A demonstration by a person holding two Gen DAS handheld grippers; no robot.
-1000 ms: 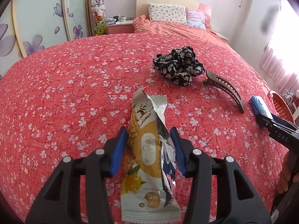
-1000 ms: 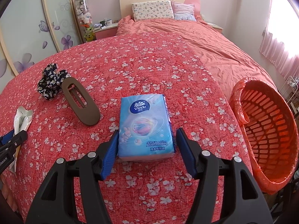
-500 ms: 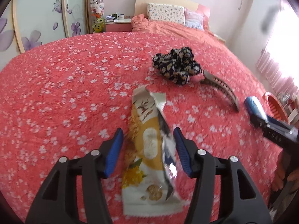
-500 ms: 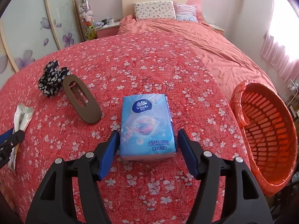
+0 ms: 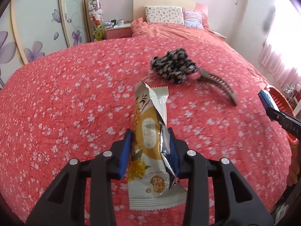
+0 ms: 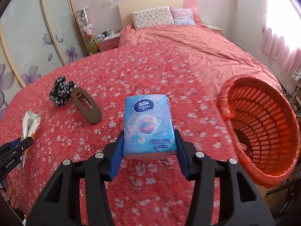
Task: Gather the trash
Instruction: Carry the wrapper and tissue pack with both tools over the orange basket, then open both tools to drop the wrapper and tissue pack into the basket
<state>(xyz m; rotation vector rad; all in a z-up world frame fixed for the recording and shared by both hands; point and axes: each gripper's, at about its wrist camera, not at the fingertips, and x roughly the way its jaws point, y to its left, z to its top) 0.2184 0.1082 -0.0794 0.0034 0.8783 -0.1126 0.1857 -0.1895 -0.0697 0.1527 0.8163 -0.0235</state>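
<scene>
While its jaws are closing, the left gripper pinches the torn wrapper at frame centre; the right gripper clamps the tissue pack above the floral bedspread, orange basket right.

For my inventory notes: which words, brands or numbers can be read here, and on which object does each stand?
"Vinda": blue plastic tissue pack, top.
"Strong": same pack, lower part; Chinese characters beside it unclear.
"36": yellow-and-white torn snack wrapper, seen upside down.
Large characters at the wrapper's bottom: not legible.
Small print on both black grippers: blurred.
</scene>
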